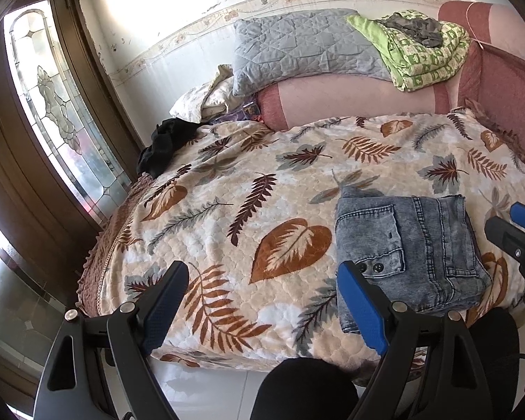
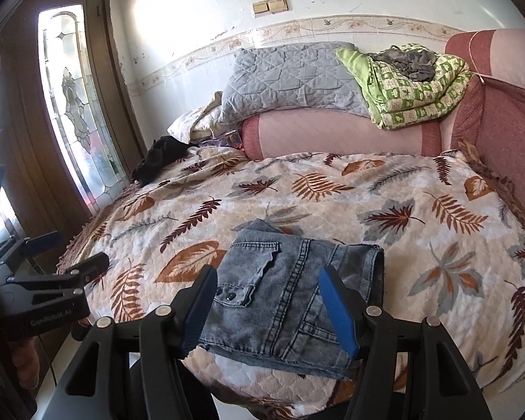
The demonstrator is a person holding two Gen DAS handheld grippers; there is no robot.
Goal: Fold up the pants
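Right wrist view: the pants (image 2: 290, 301) are seen folded at the bed (image 2: 437, 280) edge, both the right gripper (image 2: 267, 309) and left gripper (image 1: 262, 301) spread and empty; the stack could be nudged over the edge.

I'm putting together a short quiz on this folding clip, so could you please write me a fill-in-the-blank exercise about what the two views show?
1. The folded jeans lie on a blanket printed with ____.
2. The jaws of the left gripper and the right gripper are both ____.
3. The green patterned quilt rests partly on a ____ pillow.
4. Near the door lies a crumpled ____ garment.

Missing words: leaves; open; grey; black
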